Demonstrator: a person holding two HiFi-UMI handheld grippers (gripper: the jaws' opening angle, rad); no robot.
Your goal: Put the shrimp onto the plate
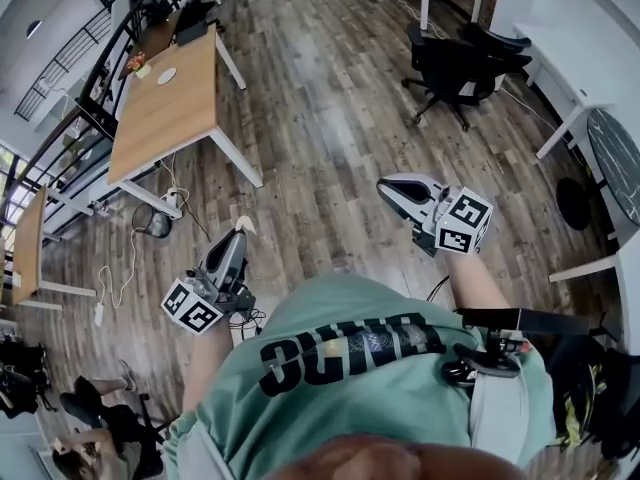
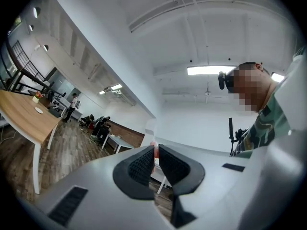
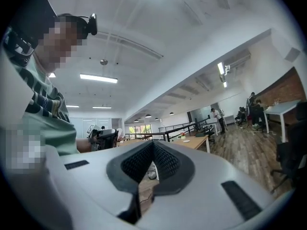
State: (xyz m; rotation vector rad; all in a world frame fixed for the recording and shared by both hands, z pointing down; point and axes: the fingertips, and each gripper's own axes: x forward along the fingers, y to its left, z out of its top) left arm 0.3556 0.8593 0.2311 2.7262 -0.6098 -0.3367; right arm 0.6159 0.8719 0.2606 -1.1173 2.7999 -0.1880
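Head view first, says my colleague on the line: how far along are you?

Midway at best, I answer. The left gripper (image 1: 239,234) is clenched on a small pink piece, which I take to be the shrimp (image 2: 154,150). The left gripper view shows it pinched between the ribbed pads near their tips. So the pick-up is done. The delivery is not: I hold it in the air over the floor (image 1: 320,128), with no plate beneath it.

And the other one?

The right gripper (image 1: 384,186) is closed with nothing in it. Its own view shows the pads meeting at the tips.

Where is the plate, then?

I can't say for sure. A small white disc (image 1: 166,75) lies on the wooden surface (image 1: 160,123), well away to my front left. It may be the plate, but it is too small to tell.

Room to move?

Plenty straight ahead, all bare boards. On the approach I'd mind the corner and leg of that surface, the cables (image 1: 125,263) on the floor near it, and the black office chair (image 1: 455,63) off to the right. The two grippers are well apart, so they shouldn't foul each other.
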